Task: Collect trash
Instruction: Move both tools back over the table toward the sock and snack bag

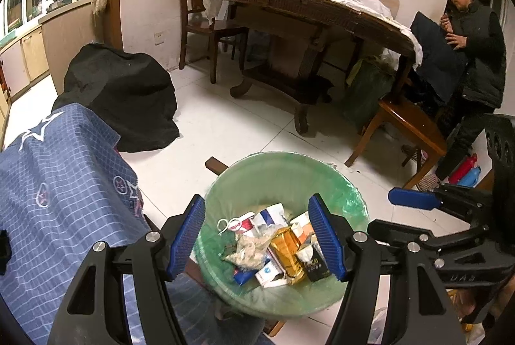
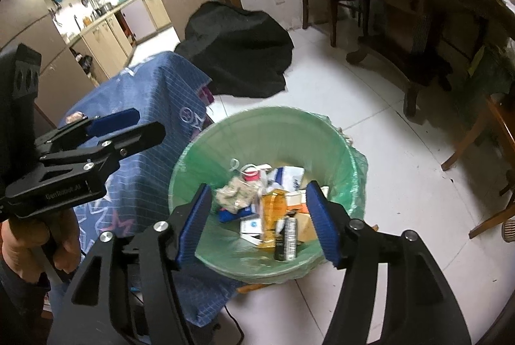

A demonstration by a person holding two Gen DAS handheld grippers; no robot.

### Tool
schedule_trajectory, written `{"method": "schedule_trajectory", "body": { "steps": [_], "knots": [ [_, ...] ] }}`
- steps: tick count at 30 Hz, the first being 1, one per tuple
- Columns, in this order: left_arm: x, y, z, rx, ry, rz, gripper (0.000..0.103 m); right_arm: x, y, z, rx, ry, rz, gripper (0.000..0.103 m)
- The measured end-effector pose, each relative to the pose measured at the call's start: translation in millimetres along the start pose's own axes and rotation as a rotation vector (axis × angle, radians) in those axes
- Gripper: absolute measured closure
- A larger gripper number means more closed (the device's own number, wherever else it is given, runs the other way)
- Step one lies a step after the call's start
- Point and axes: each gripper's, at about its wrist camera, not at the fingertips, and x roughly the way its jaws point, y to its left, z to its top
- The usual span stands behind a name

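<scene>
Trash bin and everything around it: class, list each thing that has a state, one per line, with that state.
Trash bin: upright, lined with a green bag, partly filled.
Boxes and wrappers: lying inside the bin.
Small can: in the bin.
Left tool: open, empty, above the bin.
Right tool: open, empty, above the bin.
Blue cloth: draped beside the bin.
Black cloth: heaped on the floor.

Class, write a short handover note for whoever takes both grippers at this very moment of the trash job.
Left gripper: jaws open, nothing between them, above the bin.
Right gripper: jaws open, empty, also over the bin.
Bin: green-lined, on the floor beside the blue cloth, holding cartons, wrappers and a small can.
Done: that trash is in the bin.
Left: no loose trash shows nearby; look elsewhere before ending.
</scene>
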Motion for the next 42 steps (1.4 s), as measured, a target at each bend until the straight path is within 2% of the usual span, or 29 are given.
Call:
{"method": "schedule_trajectory", "body": {
  "steps": [4, 9, 12, 16, 21, 28, 31, 36, 39, 42],
  "knots": [
    [-33.4, 18.7, -11.3, 0.02, -0.036, 0.026, 0.032, -9.7, 18.4, -11.1, -0.021, -0.05, -0.001, 0.033],
    [-74.0, 50.9, -28.6, -0.009, -0.072, 0.056, 0.03, -25.0, 33.6, -21.9, -0.035, -0.129, -0.014, 0.025],
    [-97.8, 73.2, -43.2, -0.026, -0.093, 0.081, 0.028, -39.5, 46.1, -26.5, -0.056, -0.187, -0.012, 0.024],
    [-128.1, 120.4, -73.5, -0.064, -0.087, 0.138, 0.028, -52.4, 65.1, -31.7, -0.092, -0.238, 0.011, 0.022],
    [-163.1, 193.0, -111.8, -0.157, -0.074, 0.2, 0.028, -51.9, 96.8, -36.2, -0.146, -0.25, 0.072, 0.022],
    [-225.5, 334.9, -170.8, -0.405, -0.069, 0.316, 0.027, -12.3, 162.7, -30.5, -0.258, -0.182, 0.19, 0.022],
    [-244.4, 376.3, -181.3, -0.459, -0.08, 0.357, 0.027, 12.4, 200.9, -23.9, -0.31, -0.146, 0.247, 0.022],
    [-256.0, 429.5, -181.2, -0.501, -0.069, 0.387, 0.025, 53.6, 261.9, -8.5, -0.39, -0.075, 0.349, 0.022],
    [-245.2, 453.1, -173.2, -0.513, -0.045, 0.389, 0.025, 93.5, 307.1, 11.4, -0.414, 0.008, 0.421, 0.022],
    [-227.1, 469.8, -161.6, -0.527, -0.02, 0.379, 0.024, 130.4, 346.0, 27.4, -0.435, 0.067, 0.448, 0.022]
  ]
}}
